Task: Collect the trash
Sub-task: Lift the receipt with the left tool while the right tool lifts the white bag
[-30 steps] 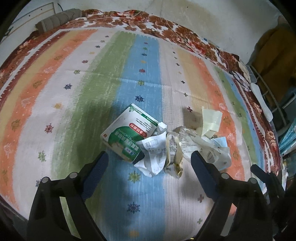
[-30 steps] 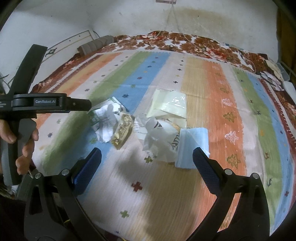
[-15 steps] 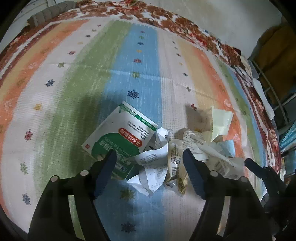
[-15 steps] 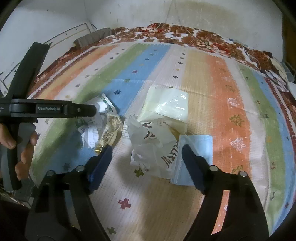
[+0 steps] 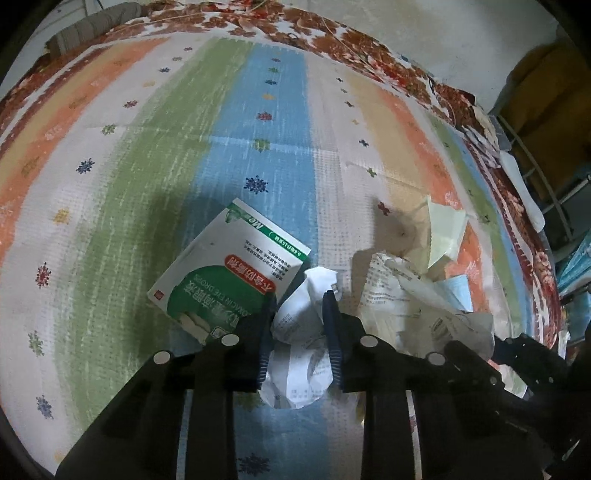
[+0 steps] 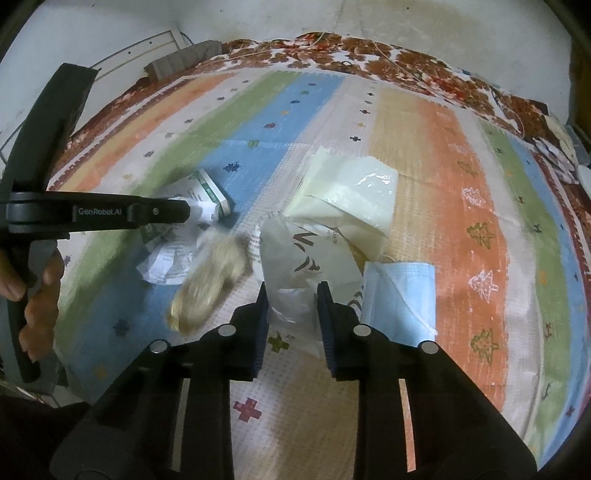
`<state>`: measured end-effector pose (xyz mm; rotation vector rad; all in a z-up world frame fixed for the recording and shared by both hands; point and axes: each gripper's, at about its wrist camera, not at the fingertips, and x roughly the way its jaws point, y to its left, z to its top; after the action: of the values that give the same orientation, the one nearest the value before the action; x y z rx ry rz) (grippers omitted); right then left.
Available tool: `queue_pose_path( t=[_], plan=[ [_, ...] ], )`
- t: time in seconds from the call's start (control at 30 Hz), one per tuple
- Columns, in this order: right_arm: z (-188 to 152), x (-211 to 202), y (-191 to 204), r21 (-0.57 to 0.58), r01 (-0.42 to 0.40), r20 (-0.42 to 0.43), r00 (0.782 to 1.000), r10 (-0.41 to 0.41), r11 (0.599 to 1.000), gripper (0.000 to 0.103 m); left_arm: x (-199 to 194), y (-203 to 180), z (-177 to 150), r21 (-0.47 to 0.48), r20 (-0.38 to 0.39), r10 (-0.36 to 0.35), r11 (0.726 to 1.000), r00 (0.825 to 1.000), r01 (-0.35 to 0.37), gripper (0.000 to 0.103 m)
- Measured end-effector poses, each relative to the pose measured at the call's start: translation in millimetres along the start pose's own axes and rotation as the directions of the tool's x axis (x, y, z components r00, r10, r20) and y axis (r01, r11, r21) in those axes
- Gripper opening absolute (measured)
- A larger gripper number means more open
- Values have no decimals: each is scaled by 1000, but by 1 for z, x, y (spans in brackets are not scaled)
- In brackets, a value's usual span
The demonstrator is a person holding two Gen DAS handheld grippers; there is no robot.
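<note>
A heap of trash lies on a striped mat (image 5: 258,110). My left gripper (image 5: 297,314) points down at it, jaws closing, pads pressing a crumpled printed paper (image 5: 301,295) beside a green and white medicine box (image 5: 229,273). My right gripper (image 6: 291,299) is closing too, with a crumpled white bag (image 6: 299,258) pinched between its pads. A blue face mask (image 6: 399,295) lies just right of that bag, a cream plastic packet (image 6: 354,195) behind it, and a blurred golden wrapper (image 6: 207,288) to its left. The left gripper (image 6: 184,212) shows from the side there, held by a hand (image 6: 37,295).
The mat lies over a red floral cloth (image 6: 369,48) against a pale wall. A grey rolled cloth (image 5: 92,26) sits at the far left corner. White rack bars (image 5: 535,177) and a yellow-brown object (image 5: 546,92) stand to the right.
Both grippers came down closer to the heap and their jaws narrowed from wide open onto the paper and the white bag. The golden wrapper is blurred now.
</note>
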<state>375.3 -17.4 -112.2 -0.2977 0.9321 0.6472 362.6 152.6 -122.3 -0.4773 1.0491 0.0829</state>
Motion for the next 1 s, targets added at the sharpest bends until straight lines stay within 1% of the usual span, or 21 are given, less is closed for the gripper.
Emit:
queue_pose_path(
  t=[0.17, 0.2, 0.23, 0.27, 0.37, 0.73, 0.9, 1.0],
  plan=[
    [0, -3, -3, 18, -8, -5, 1000, 8, 1000, 20, -3, -2, 1, -5, -2, 0, 1000, 1000, 0, 23],
    [0, -4, -3, 23, -9, -9, 1000, 9, 1000, 19, -4, -3, 1, -6, 1, 5, 1000, 1000, -5, 21],
    [0, -5, -4, 28, -10, -10, 1000, 10, 1000, 19, -6, -4, 2, -10, 3, 8, 1000, 1000, -8, 16],
    [-1, -6, -5, 33, -12, -11, 1000, 13, 999, 19, -7, -4, 2, -16, 4, 8, 1000, 1000, -8, 16],
    [-2, -12, -5, 42, -18, -7, 1000, 18, 999, 19, -14, -7, 3, -24, 12, -5, 1000, 1000, 5, 16],
    [-4, -34, 2, 44, -33, 6, 999, 33, 998, 19, -40, -8, -2, -45, 39, 10, 999, 999, -9, 13],
    [-6, -42, 6, 65, -68, 6, 998, 68, 996, 19, -53, -6, -6, -59, 47, 12, 998, 999, -9, 13],
    [-7, -51, 12, 59, -76, 18, 997, 75, 995, 19, -63, -6, -10, -62, 56, 15, 998, 998, -12, 13]
  ],
)
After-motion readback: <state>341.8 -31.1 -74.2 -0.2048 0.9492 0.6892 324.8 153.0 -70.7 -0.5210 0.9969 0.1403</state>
